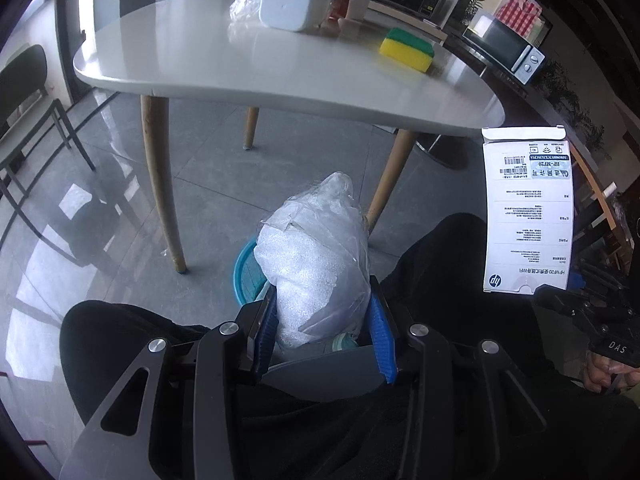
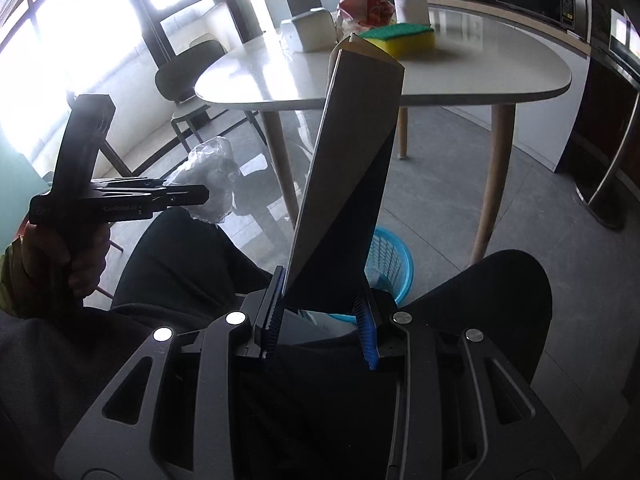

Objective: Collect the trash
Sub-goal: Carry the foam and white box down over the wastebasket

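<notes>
A grey tiled floor (image 1: 216, 168) runs under a white table (image 1: 248, 68) carrying a yellow-green sponge (image 1: 407, 49) and a white container (image 1: 290, 5). The left gripper (image 1: 326, 332) is clamped on a wad of clear plastic wrap (image 1: 316, 256), held above a blue basket (image 2: 390, 258) standing on the floor between the person's knees. The right gripper (image 2: 320, 318) pinches a flattened cardboard box (image 2: 352, 168) by its lower end, just over the same basket.

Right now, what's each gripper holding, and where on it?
Left gripper clamps the wad of plastic wrap at its near end. Right gripper clamps the flat HP box at its bottom end.
</notes>
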Demonstrator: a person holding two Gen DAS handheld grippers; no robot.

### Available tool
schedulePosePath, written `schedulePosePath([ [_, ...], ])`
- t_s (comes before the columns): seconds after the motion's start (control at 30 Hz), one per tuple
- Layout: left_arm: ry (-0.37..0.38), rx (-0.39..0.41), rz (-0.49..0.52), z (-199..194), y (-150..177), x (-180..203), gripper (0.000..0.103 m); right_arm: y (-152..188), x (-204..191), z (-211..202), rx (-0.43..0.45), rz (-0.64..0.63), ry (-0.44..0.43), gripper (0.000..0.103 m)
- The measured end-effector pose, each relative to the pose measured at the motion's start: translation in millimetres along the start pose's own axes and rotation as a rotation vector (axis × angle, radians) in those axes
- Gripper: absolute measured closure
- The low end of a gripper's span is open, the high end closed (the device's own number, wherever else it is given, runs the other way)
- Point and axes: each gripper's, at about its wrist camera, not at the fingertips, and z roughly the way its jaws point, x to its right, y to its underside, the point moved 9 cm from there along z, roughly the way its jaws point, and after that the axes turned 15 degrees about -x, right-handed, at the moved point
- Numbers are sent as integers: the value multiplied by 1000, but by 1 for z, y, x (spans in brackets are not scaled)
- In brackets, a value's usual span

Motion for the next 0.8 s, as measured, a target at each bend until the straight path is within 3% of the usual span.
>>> schedulePosePath([
  [0.4, -12, -58, -81, 47, -3, -22, 63, -11, 17, 87, -174, 67, -51, 72],
  [0.8, -16, -137, -203, 90, -5, -51, 63, -39, 6, 170, -309, 6, 30, 72],
])
